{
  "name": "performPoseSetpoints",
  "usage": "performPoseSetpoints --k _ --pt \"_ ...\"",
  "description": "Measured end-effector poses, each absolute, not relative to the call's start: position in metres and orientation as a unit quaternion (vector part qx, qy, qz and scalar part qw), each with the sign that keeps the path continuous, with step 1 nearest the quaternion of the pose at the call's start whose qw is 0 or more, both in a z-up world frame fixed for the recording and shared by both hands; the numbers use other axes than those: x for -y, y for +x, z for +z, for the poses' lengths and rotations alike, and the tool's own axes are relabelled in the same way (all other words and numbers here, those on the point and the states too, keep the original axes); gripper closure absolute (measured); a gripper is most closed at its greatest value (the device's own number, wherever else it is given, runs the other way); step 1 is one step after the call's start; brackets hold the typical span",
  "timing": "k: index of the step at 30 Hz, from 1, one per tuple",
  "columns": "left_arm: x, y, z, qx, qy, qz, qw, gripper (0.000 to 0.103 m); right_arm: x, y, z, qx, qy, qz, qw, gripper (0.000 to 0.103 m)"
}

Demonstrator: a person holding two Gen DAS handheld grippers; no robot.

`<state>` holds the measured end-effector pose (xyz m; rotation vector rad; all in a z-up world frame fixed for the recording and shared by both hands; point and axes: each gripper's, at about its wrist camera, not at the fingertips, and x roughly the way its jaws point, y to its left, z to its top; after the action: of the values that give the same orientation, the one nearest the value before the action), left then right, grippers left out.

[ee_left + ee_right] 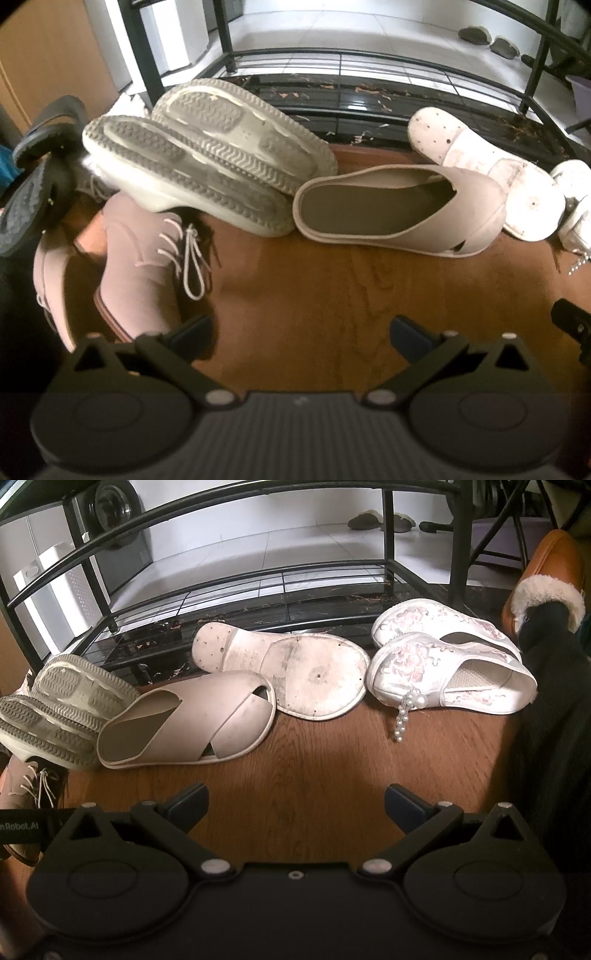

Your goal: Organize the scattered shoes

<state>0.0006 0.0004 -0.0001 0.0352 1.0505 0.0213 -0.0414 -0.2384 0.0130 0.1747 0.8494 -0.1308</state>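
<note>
Beige slipper (184,720) btwn upturned soles

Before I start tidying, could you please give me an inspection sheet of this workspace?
Surface: wooden floor, bare in front of both grippers.
Job's things: beige cross-strap sandal upright; its mate sole-up behind it; two grey-soled shoes tipped over, soles showing; pink lace-up shoes; floral white pair upright with a pearl tassel; black sandals at far left.
Clutter: nothing seen apart from the shoes.
Grippers: left gripper open, empty; right gripper open, empty.
Cables: nothing seen.
Surroundings: black metal shoe rack, its lower shelf empty; grey slippers on the tiled floor beyond; fur-lined brown slipper at right.
</note>
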Motion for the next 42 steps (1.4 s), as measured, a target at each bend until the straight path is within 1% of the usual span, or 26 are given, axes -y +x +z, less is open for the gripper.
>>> performPoseSetpoints --k 7,19,26,29,32,39,42 --pt "-0.004 0.006 0.002 -0.493 0.025 0.014 0.87 0.001 0.238 -0.044 0.011 -0.407 0.083 -0.066 0.907 0.0" --pt "-0.014 0.006 -0.006 -0.512 -0.01 0.017 0.859 0.001 0.238 -0.044 0.004 -0.422 0.058 -0.078 0.901 0.0" --pt "0.0 0.0 -0.012 -0.52 0.02 0.016 0.854 0.001 0.232 -0.046 -0.006 -0.446 0.042 -0.074 0.891 0.0" --pt "0.007 -0.006 -0.013 -0.515 0.03 0.016 0.857 0.001 0.232 -0.046 -0.006 -0.445 0.045 -0.072 0.891 0.0" --pt "-0.006 0.002 -0.009 -0.519 0.015 0.015 0.855 0.001 0.236 -0.046 -0.005 -0.44 0.078 -0.072 0.892 0.0" --pt "-0.011 0.004 -0.01 -0.518 0.011 0.008 0.855 0.001 0.236 -0.047 -0.005 -0.446 0.084 -0.076 0.888 0.0" --pt "-0.002 0.003 -0.008 -0.514 0.01 0.01 0.858 0.001 0.237 -0.045 -0.006 -0.448 0.084 -0.073 0.887 0.0"
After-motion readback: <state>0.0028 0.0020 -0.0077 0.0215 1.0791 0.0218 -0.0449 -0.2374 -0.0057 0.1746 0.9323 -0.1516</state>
